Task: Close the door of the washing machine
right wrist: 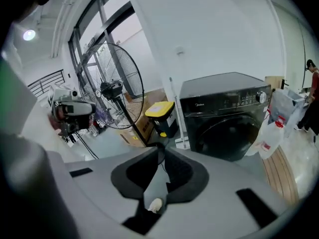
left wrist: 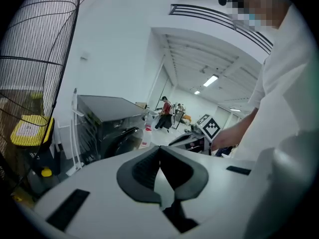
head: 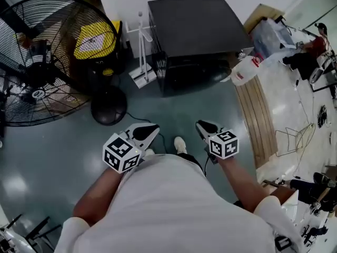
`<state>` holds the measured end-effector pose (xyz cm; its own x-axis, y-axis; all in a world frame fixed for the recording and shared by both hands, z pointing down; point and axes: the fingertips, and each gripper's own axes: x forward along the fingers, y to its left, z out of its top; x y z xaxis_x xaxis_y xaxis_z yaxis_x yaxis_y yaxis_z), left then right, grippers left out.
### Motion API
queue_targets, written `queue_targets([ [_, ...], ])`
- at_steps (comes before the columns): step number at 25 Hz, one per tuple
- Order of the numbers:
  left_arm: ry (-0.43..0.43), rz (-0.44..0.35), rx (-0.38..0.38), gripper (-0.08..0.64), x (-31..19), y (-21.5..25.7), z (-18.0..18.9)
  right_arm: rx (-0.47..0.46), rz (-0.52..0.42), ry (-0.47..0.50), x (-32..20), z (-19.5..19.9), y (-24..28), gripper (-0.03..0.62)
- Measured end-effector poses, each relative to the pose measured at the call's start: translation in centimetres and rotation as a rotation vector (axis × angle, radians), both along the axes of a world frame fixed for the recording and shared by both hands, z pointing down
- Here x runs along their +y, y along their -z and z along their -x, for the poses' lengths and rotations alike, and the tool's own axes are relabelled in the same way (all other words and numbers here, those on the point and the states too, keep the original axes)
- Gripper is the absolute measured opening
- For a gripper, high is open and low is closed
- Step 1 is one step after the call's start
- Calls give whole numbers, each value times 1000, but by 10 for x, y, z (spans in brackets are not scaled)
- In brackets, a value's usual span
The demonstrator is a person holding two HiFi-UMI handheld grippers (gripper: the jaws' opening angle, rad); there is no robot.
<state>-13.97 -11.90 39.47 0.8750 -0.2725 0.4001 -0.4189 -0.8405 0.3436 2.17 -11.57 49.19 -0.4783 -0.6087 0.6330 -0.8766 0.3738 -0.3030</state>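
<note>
The black front-loading washing machine (head: 195,30) stands against the far wall, also seen in the right gripper view (right wrist: 224,108) and the left gripper view (left wrist: 107,116). Its round dark door (right wrist: 234,133) lies flush with the front. Both grippers hang close to the person's body, well short of the machine. My left gripper (head: 150,128) (left wrist: 159,147) has its tips together with nothing between them. My right gripper (head: 202,124) (right wrist: 161,147) likewise shows its tips meeting, holding nothing.
A large floor fan (head: 42,62) with a round base (head: 108,105) stands at the left. A yellow-lidded bin (head: 95,41) and a white stand (head: 141,51) sit beside the machine. A white bottle (head: 245,70) and wooden boards (head: 258,109) lie to its right.
</note>
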Motion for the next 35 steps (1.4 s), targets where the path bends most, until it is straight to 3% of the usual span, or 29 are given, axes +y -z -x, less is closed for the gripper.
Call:
queue_targets([
  [19,-83,3,19,18,47,-12,40,79,-109,37,63,64,31,32],
  [35,-109,17,19,18,64,-28,44,97,-117,9,95,70,35,9],
])
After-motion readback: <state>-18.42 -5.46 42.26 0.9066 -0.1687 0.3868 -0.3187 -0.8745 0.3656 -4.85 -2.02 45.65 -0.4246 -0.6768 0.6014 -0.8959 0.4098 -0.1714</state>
